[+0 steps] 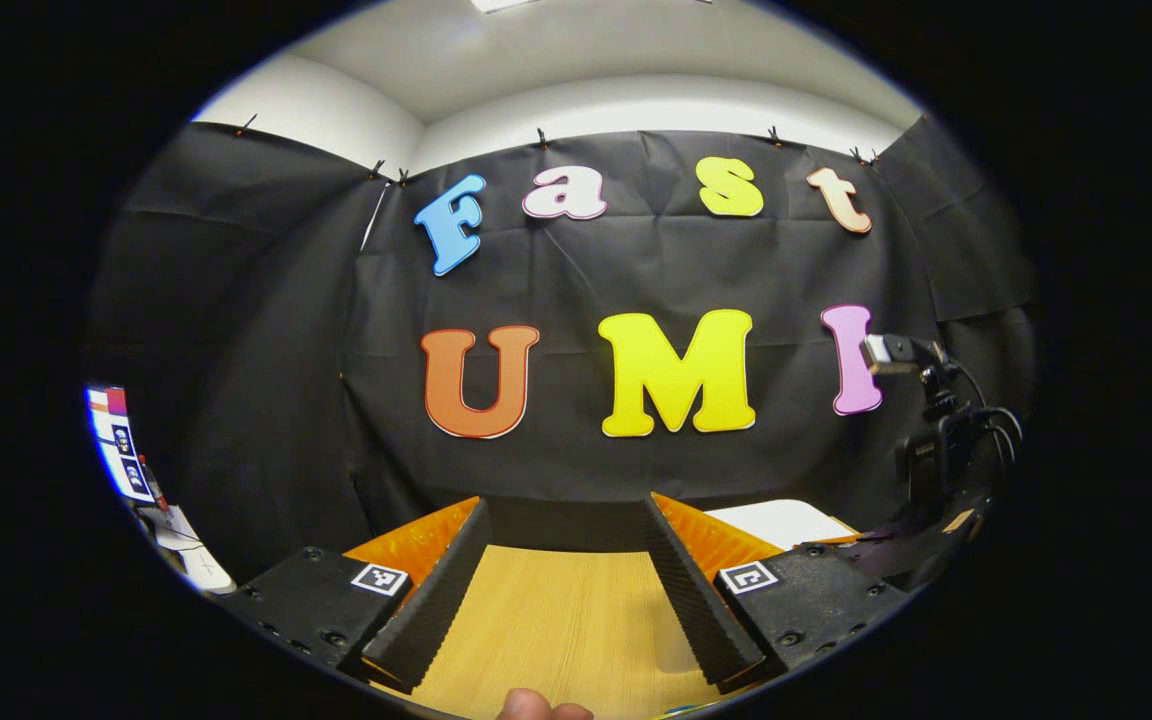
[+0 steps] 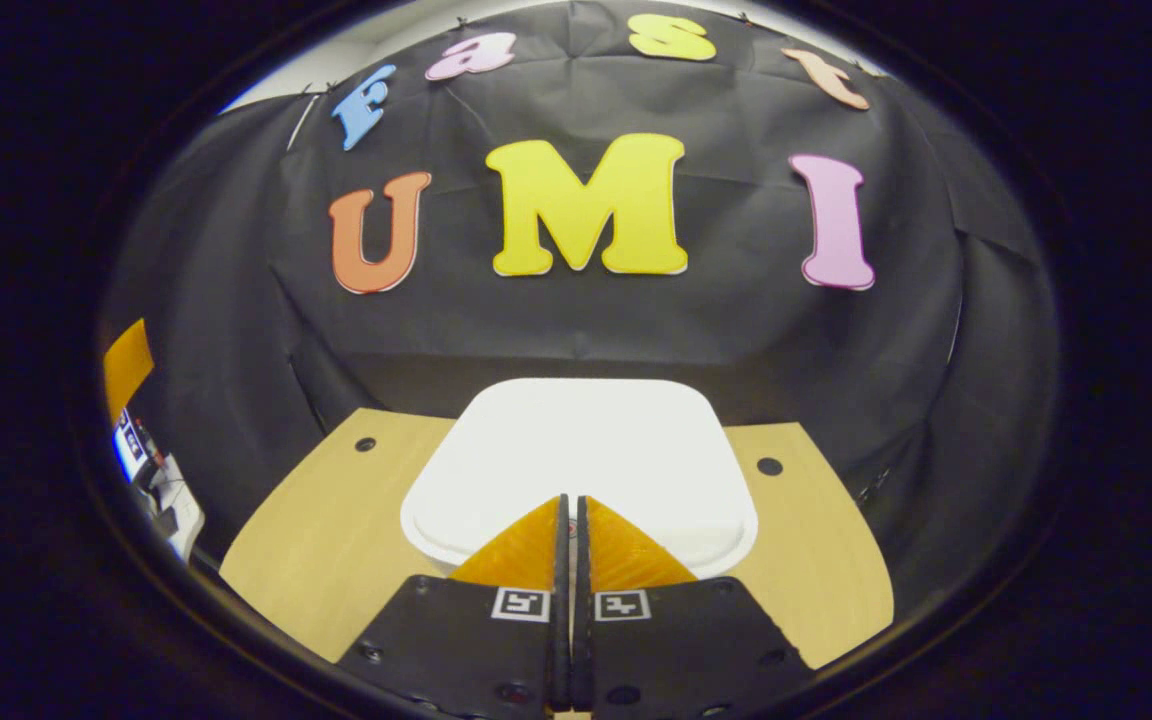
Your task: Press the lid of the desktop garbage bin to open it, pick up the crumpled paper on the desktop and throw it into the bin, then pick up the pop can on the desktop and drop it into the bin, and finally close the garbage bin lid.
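Left gripper (image 1: 566, 520) w/ fingers spread wide, nothing between them, held over bare wooden table (image 1: 556, 620). A fingertip (image 1: 541, 708) of the person peeks in at the near edge. Far right in the left gripper view: a corner of the white bin lid (image 1: 781, 520), and beyond it a dark rig w/ cables (image 1: 936, 440), prob. the other gripper but can't tell.

Right gripper (image 2: 570, 510) has fingers pressed together, only a thin slit between, nothing pinched. Tips sit at the near edge of the bin lid (image 2: 576, 440), touching or just above, can't tell which. Lid is down, flat, bin centred on the table (image 2: 336, 540) near the far cloth wall (image 2: 576, 320).
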{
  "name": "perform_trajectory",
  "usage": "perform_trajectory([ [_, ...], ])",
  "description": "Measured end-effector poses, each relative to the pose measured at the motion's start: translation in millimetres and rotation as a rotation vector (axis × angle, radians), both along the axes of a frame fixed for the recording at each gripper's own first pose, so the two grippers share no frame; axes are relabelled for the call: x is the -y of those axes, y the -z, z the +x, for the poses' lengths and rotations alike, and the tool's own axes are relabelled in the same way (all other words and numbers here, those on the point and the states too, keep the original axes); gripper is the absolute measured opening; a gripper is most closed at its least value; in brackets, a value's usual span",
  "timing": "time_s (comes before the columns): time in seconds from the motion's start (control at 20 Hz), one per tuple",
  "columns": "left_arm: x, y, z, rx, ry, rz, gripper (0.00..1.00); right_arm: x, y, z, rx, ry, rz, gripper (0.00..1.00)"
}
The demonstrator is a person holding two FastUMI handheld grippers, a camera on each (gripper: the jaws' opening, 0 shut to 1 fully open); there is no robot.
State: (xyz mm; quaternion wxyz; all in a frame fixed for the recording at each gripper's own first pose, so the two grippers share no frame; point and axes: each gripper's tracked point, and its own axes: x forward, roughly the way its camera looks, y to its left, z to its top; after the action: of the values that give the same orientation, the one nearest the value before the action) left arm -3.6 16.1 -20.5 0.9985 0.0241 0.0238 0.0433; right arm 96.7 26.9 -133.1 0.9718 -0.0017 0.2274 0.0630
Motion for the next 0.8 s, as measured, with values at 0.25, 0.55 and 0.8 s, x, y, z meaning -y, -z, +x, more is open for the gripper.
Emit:
perform_trajectory([
  [0.25,2.2,5.3,0.9,-0.010,-0.003,-0.018,0.97,1.6,7.0,-0.5,-0.041,-0.006,0.035,0.02],
  [0.55,-4.4,3.2,0.9,0.002,-0.022,-0.023,0.97,1.9,-11.3,1.3,-0.012,-0.009,0.034,0.01],
  [0.8,-4.9,6.2,2.1,-0.010,-0.027,-0.028,0.97,19.9,-41.3,4.5,0.064,0.034,0.049,0.31],
])
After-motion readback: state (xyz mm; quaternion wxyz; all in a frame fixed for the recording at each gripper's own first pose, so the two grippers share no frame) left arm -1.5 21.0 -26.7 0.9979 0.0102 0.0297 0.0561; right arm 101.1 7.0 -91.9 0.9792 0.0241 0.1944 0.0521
